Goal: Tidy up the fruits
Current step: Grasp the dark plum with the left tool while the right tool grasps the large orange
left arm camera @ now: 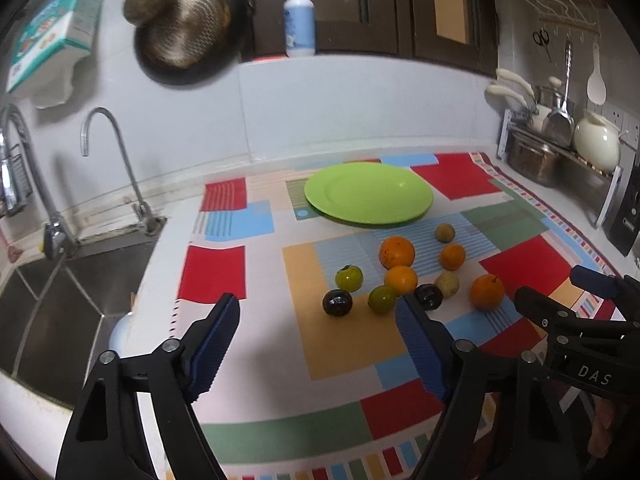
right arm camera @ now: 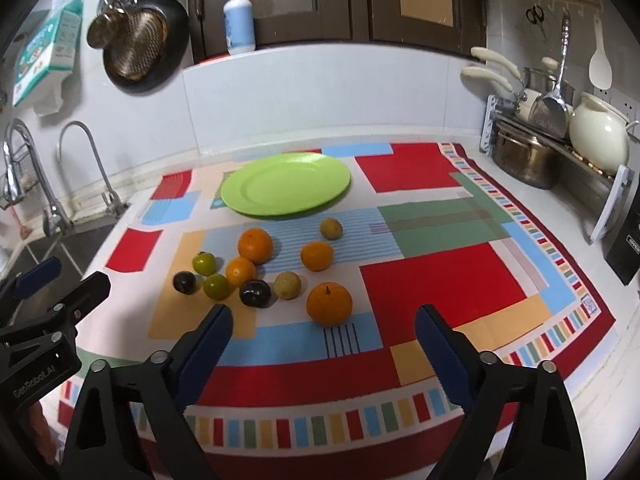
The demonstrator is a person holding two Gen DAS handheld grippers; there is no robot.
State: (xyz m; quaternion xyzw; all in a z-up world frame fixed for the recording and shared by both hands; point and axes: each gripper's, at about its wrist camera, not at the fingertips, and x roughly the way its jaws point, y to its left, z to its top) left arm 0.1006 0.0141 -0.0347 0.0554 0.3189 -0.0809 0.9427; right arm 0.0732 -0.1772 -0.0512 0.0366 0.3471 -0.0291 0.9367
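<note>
Loosely clustered on the patchwork cloth (right arm camera: 440, 280), the small round fruits lie toward its front-left part: four oranges, the nearest being the stemmed orange (right arm camera: 329, 304), two green ones, two dark plum-like ones and two dull yellowish ones, some touching, some apart. None is on the flat lime-green plate (right arm camera: 286, 183), which sits bare near the cloth's back edge, so by my reading sorting has not begun and the plate is the likely destination.

Both claws hang above the cloth's front edge, spread wide and holding nothing: the left gripper (left arm camera: 318, 344) faces the dark and green fruits, the right gripper (right arm camera: 322, 350) lines up with the stemmed orange, probably to share the pile.

Only the left view shows the steel sink (left arm camera: 60, 300) off the cloth's left edge; the right view shows more of the cloth's right border.
</note>
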